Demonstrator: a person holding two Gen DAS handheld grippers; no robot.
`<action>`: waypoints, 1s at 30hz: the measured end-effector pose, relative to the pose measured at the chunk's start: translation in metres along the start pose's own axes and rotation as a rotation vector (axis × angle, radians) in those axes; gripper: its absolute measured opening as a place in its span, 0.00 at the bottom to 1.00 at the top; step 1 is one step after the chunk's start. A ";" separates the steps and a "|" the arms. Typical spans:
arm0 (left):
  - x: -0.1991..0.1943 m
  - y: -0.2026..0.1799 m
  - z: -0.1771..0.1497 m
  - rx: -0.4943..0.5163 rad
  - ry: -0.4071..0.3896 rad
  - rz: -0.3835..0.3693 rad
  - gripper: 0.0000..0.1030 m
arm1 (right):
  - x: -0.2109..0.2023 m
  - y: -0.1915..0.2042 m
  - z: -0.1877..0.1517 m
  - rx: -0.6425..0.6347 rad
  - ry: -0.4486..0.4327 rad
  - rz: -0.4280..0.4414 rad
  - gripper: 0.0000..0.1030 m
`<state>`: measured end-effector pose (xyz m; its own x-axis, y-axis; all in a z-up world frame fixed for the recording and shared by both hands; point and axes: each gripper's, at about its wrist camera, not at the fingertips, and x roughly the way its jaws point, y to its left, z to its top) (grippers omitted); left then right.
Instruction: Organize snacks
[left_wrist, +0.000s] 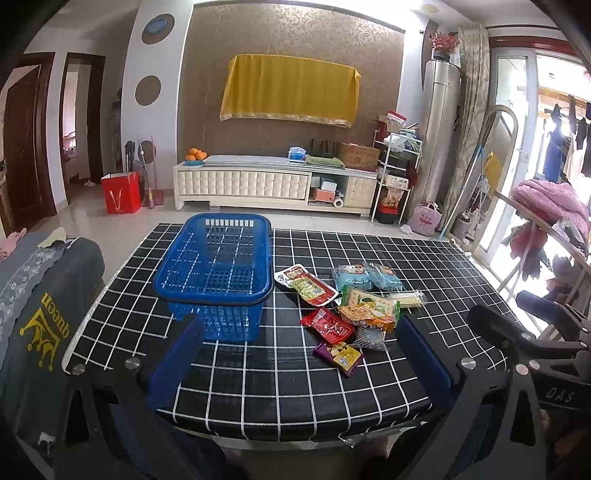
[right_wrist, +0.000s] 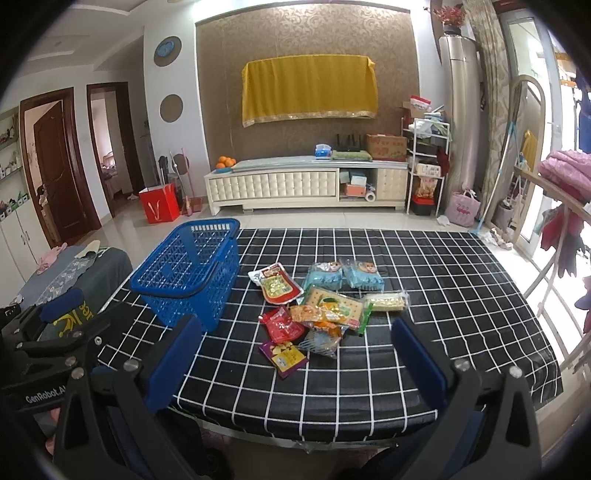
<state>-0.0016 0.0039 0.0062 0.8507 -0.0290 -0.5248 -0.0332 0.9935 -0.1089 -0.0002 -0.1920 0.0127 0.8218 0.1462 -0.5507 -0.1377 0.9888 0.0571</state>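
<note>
Starting to gather the snack packets into the empty blue basket (left_wrist: 214, 273).

Both grippers hover above the near edge of the tabletop (left_wrist: 424, 266), each with its fingers spread wide and holding nothing: the left gripper (left_wrist: 301, 354) looks at the space between basket and snacks, the right gripper (right_wrist: 295, 358) faces the pile directly. The snacks lie in a loose heap just to the right of the basket, some overlapping. I think it is best to begin with the purple packet (right_wrist: 283, 354), because it lies nearest and almost free at the front, then the red packet (right_wrist: 280, 325) behind it. The fingers should come down flat along the short side of one packet only, since the thin film may slip or drag its neighbours. The basket is light and may slide, so packets should be dropped from above.
</note>
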 end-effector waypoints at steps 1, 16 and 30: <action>0.001 -0.002 0.004 0.004 -0.003 -0.001 1.00 | 0.001 -0.002 0.003 0.006 -0.003 -0.003 1.00; 0.054 -0.039 0.084 0.057 -0.006 -0.030 1.00 | 0.028 -0.057 0.072 0.082 -0.028 -0.021 1.00; 0.186 -0.074 0.126 0.053 0.178 -0.091 1.00 | 0.137 -0.134 0.109 0.138 0.182 0.040 1.00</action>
<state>0.2249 -0.0616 0.0232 0.7428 -0.1335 -0.6561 0.0715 0.9901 -0.1205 0.1908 -0.3014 0.0205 0.7026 0.1899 -0.6858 -0.0810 0.9788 0.1881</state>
